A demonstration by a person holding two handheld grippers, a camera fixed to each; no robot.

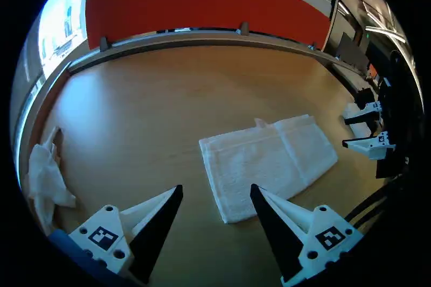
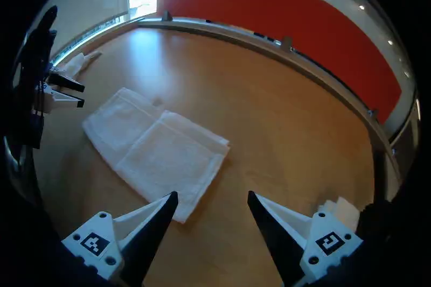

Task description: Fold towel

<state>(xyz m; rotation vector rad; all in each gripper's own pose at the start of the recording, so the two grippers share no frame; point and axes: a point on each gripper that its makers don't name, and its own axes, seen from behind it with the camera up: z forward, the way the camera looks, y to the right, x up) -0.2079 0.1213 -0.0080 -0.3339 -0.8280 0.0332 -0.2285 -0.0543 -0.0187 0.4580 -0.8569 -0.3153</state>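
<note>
Left gripper [image 1: 216, 187] spread, empty, right gripper [image 2: 212, 193] likewise

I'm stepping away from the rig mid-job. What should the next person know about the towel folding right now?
Left tongs: open, empty, facing the towel.
Right tongs: open, empty, facing it from the other side.
Towel: lies flat on the wooden table, folded over, top layer offset from the lower one.
Done: at least one fold.
Left: likely a further fold, or squaring the edges.
</note>
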